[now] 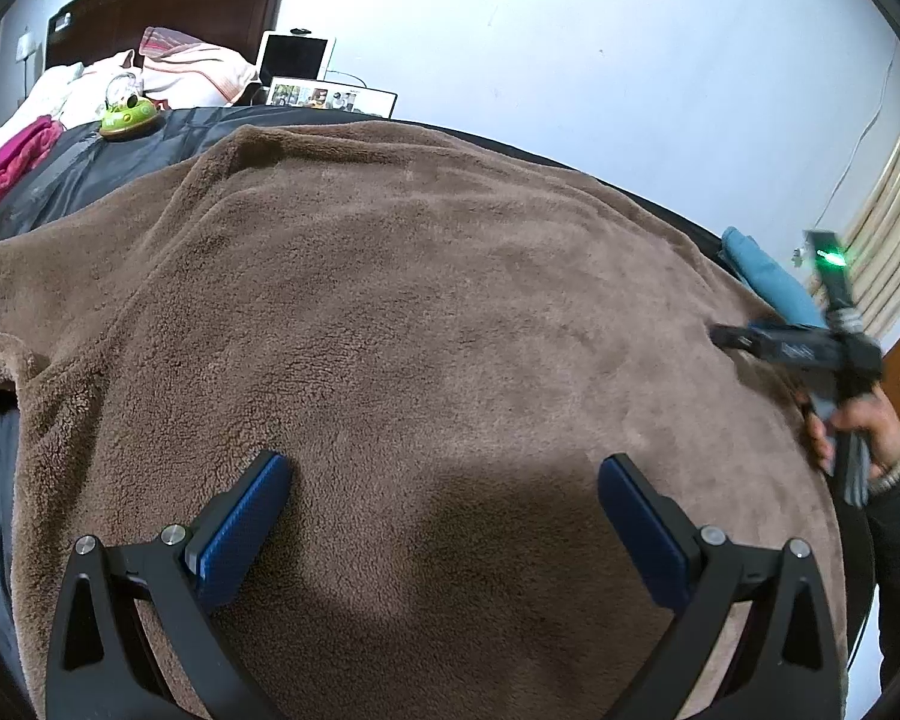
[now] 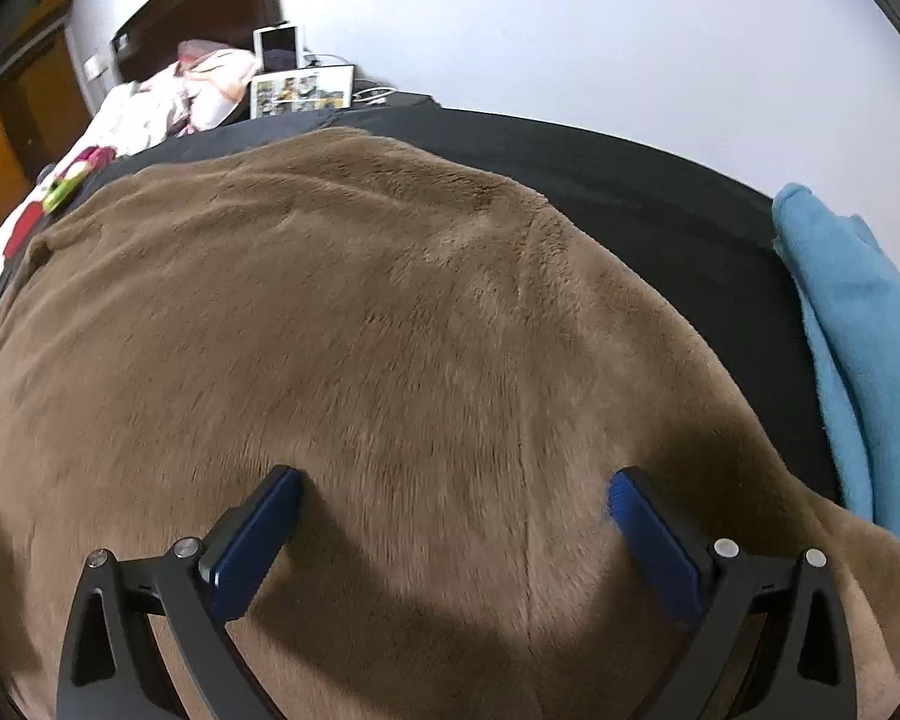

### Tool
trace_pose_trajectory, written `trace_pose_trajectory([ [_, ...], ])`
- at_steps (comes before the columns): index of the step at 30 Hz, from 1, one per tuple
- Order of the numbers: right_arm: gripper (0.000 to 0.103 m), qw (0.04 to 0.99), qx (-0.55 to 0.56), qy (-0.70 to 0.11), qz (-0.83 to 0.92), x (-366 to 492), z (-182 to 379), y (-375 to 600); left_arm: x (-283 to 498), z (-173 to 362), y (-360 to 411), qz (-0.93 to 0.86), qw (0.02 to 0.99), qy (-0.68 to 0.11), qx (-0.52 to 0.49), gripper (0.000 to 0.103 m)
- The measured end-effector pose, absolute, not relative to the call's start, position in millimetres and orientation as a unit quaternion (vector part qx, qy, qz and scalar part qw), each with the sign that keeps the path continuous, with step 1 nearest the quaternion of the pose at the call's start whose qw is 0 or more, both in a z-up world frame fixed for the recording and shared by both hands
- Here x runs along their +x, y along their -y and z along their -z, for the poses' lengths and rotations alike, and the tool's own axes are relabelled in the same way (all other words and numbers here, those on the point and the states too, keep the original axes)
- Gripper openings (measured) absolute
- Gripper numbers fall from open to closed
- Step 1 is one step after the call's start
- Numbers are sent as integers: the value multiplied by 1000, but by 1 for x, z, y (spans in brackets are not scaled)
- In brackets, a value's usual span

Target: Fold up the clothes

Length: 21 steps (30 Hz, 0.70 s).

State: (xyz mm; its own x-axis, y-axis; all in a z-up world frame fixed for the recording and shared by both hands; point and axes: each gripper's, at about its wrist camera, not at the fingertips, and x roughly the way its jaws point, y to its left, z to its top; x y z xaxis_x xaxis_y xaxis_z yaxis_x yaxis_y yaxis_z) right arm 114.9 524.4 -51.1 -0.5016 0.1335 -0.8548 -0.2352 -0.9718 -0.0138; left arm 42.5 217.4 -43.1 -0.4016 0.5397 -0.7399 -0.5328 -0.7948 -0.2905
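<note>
A brown fleece garment (image 1: 402,312) lies spread flat over a black-covered surface (image 1: 120,150), filling most of both views; in the right wrist view the brown garment (image 2: 360,330) shows a seam running down its middle. My left gripper (image 1: 444,480) hovers open just above the fleece, nothing between its blue pads. My right gripper (image 2: 456,492) is also open over the fleece near its right side. In the left wrist view the right gripper (image 1: 732,337) appears at the garment's right edge, held by a hand (image 1: 858,420).
A folded blue cloth (image 2: 858,336) lies on the black cover right of the garment. A green toy (image 1: 129,117), pink clothes (image 1: 18,159) and pillows (image 1: 192,69) sit at the far left. A tablet (image 1: 297,57) leans on the white wall.
</note>
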Motion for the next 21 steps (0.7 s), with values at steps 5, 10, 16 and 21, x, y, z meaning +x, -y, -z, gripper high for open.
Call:
trace_pose_trajectory([
  [5,103,41,-463,-25,-885,172,25,-498,43,43,-220,-836,316,-4,-448,103],
  [10,103,-74,-466,17,-882,243,20,-436,54,38,-224,-819,314,-26,-479,103],
  [16,103,-184,-488,64,-851,297,39,-367,95,30,-221,-803,347,-78,-478,103],
  [21,103,-175,-537,106,-819,313,65,-353,111,39,-215,-811,338,-118,-463,103],
])
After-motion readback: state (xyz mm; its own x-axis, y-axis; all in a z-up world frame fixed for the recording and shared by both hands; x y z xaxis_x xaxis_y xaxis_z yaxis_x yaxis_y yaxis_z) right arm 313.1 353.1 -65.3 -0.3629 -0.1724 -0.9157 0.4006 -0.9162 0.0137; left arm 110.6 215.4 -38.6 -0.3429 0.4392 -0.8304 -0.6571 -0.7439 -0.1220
